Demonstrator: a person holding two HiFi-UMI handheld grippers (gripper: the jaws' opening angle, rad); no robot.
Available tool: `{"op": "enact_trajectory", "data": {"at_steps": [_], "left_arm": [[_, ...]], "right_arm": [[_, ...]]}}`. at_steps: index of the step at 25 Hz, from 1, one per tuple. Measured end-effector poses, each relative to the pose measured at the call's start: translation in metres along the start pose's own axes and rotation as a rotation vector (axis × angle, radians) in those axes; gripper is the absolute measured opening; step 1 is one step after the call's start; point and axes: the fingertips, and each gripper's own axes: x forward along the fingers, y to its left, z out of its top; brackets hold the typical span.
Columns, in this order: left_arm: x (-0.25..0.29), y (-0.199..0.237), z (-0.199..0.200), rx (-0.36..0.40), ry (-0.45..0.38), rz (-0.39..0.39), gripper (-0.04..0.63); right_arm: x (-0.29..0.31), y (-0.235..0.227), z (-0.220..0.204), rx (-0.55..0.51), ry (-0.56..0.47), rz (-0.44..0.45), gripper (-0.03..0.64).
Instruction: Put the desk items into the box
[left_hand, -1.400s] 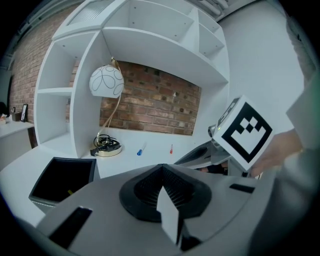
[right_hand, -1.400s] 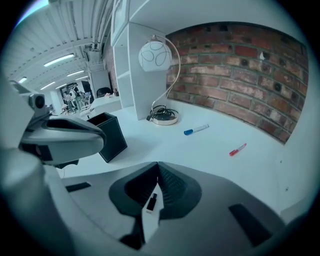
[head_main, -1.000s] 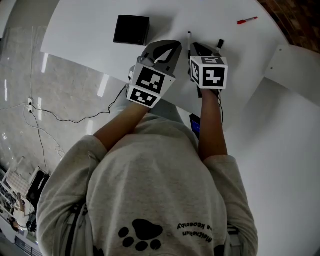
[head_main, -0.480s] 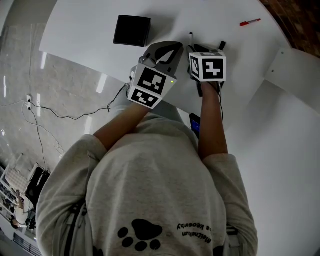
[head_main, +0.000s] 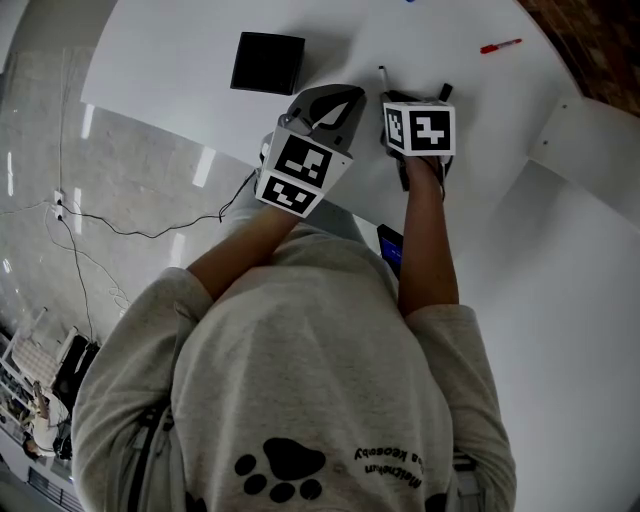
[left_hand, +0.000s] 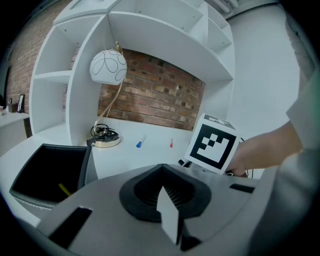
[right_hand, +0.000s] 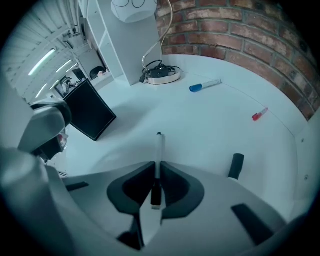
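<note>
A white marker with a black cap lies on the white desk, pointing away from me. My right gripper straddles it, jaws closing, and the pads touch its sides. In the head view the marker's tip sticks out ahead of the right gripper. My left gripper hovers just to the left with nothing between its jaws, which meet at the tips. The black box stands open at the far left, with a yellow item inside it.
A black marker lies just right of the right gripper. Farther back lie a red pen and a blue-capped marker. A lamp base with coiled cable sits by the white shelf unit. A brick wall stands behind the desk.
The right gripper has edged forward over the white marker. The left gripper has barely moved.
</note>
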Motion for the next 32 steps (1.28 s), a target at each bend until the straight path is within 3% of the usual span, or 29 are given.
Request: {"op": "enact_trajectory", "data": {"at_steps": [6, 15, 32], "left_arm": [[-0.005, 0.000, 0.005, 0.006, -0.001, -0.020, 0.004], [-0.020, 0.001, 0.019, 0.030, -0.007, -0.040, 0.005], [-0.055, -0.003, 0.029, 0.086, -0.061, -0.053, 0.005]], "right_arm": [[-0.006, 0.004, 0.003, 0.032, -0.036, 0.002, 0.046], [-0.045, 0.024, 0.030, 0.091, -0.236, 0.016, 0.046], [-0.115, 0.046, 0.056, 0.083, -0.630, -0.156, 0.046]]}}
